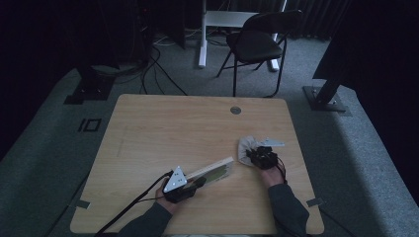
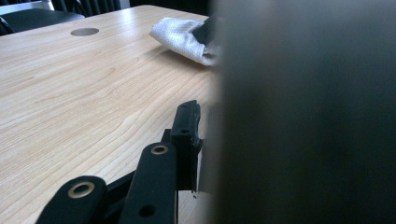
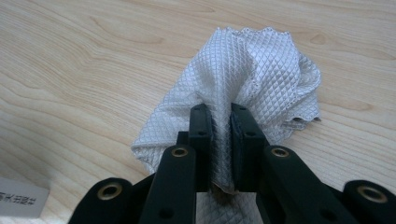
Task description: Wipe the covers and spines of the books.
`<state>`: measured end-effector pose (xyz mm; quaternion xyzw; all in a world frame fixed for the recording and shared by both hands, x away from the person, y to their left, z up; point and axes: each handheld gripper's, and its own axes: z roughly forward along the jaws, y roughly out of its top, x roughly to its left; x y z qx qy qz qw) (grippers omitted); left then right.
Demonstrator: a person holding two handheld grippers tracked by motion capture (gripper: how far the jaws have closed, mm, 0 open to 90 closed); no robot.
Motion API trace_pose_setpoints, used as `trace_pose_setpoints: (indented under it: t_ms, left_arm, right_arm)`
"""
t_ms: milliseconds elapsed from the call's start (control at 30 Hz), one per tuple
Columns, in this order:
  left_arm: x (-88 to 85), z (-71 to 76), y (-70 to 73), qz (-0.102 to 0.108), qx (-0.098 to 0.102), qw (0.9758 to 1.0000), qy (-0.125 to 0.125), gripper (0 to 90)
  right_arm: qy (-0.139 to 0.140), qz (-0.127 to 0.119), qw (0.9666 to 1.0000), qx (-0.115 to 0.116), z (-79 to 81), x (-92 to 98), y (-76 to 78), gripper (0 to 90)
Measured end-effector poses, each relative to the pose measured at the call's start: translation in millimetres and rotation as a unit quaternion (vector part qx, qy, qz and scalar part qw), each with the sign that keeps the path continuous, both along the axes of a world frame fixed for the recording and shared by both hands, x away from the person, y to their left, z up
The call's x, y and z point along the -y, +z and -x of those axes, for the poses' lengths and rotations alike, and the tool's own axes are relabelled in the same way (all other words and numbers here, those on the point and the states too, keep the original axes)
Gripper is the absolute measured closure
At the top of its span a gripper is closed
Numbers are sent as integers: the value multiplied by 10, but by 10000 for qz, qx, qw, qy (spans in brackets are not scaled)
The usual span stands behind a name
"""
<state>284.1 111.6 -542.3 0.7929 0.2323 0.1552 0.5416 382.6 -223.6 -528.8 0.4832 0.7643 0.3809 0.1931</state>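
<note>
Dark curtains and grey carpet ring the wooden table [image 1: 148, 128], w/ a black folding chair [image 1: 257, 42] and a white desk leg behind it; cables trail over the floor at the back left.

Starting at the left, we have the left gripper [image 1: 197, 183] low at the near edge, its jaws clamped on the end of a flat, book-like board [image 1: 213, 171] w/ a pale edge and greenish face. In the left gripper view one black finger [image 2: 186, 135] presses flat against the board [image 2: 303, 116], which looms as a dark blurred slab; the other finger is hidden behind it. We judge the board is held on edge, tilted up off the table, prob. to steady it and present a face for wiping.

Moving right, the right gripper [image 1: 253, 154] sits just past the board's far end, apart from it. Its fingers [image 3: 201, 140] are pressed nearly together, pinching a bunched fold of the white quilted cloth [image 3: 261, 70]. The rest of the cloth [image 1: 245, 145] fans out on the tabletop beyond the jaws, so we read the grip as a gather at one edge, leaving a loose pad free to rub with.

The table surface is light woodgrain w/ a round cable grommet [image 1: 235, 110] near the far edge; the cloth rests right of centre.
</note>
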Motion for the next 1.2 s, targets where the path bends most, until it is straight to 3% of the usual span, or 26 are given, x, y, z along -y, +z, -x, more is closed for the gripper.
trace_pose_setpoints:
  t_ms: [500,1200]
  left_arm:
    - [0,0,-1,0,0,10000,-4,705]
    - [0,-2,-2,11,-3,10000,-11,711]
  right_arm:
    - [93,-69,9998,175,102,9,137,813]
    - [440,-88,9970,637,308,-94,495,813]
